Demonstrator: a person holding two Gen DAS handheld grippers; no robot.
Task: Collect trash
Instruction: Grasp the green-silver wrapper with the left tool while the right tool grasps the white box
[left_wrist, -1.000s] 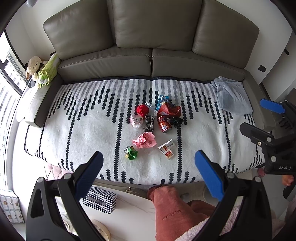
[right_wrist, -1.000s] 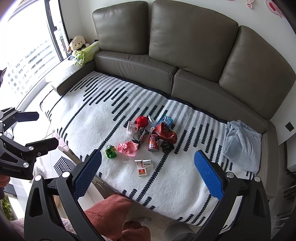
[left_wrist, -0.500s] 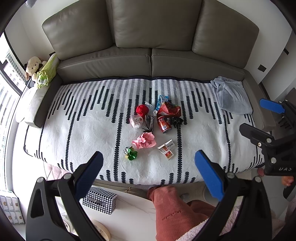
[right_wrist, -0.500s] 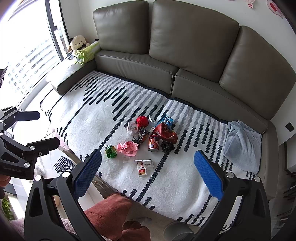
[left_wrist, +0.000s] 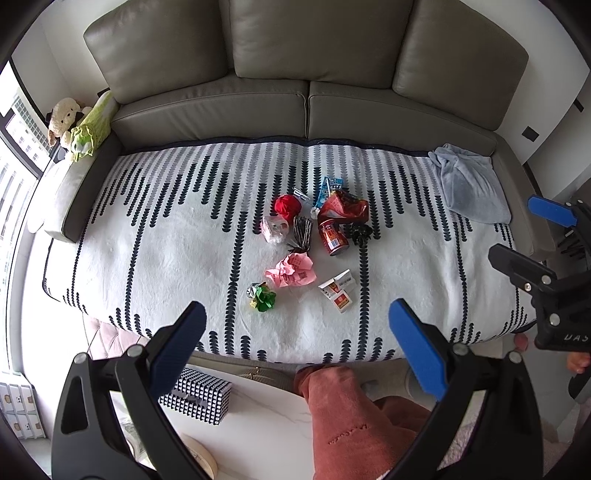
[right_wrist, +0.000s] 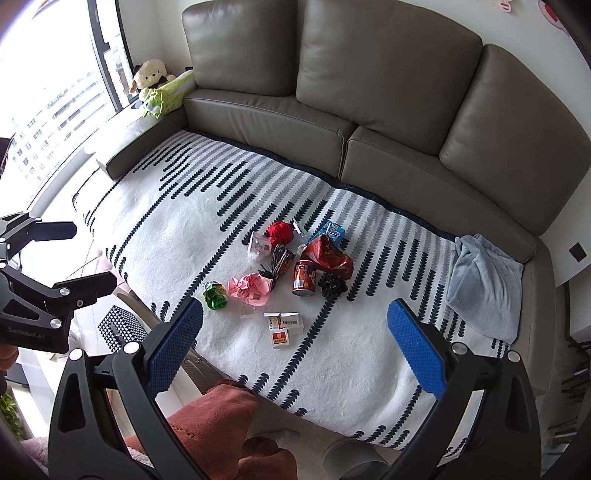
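Trash lies in a cluster on the black-and-white blanket over the sofa seat. It includes a red can, a red foil bag, crumpled pink paper, a green wrapper, small white and red cartons, a red ball and a blue packet. My left gripper hangs open above the sofa's front edge, holding nothing. My right gripper is also open and empty, short of the cartons.
A grey-blue cloth lies at the sofa's right end. A plush toy and green item sit at the left arm. A dotted tissue box rests on a white table below. A person's reddish-clad leg is under the grippers.
Both views have shifted only slightly; the trash and both open grippers stand as before.
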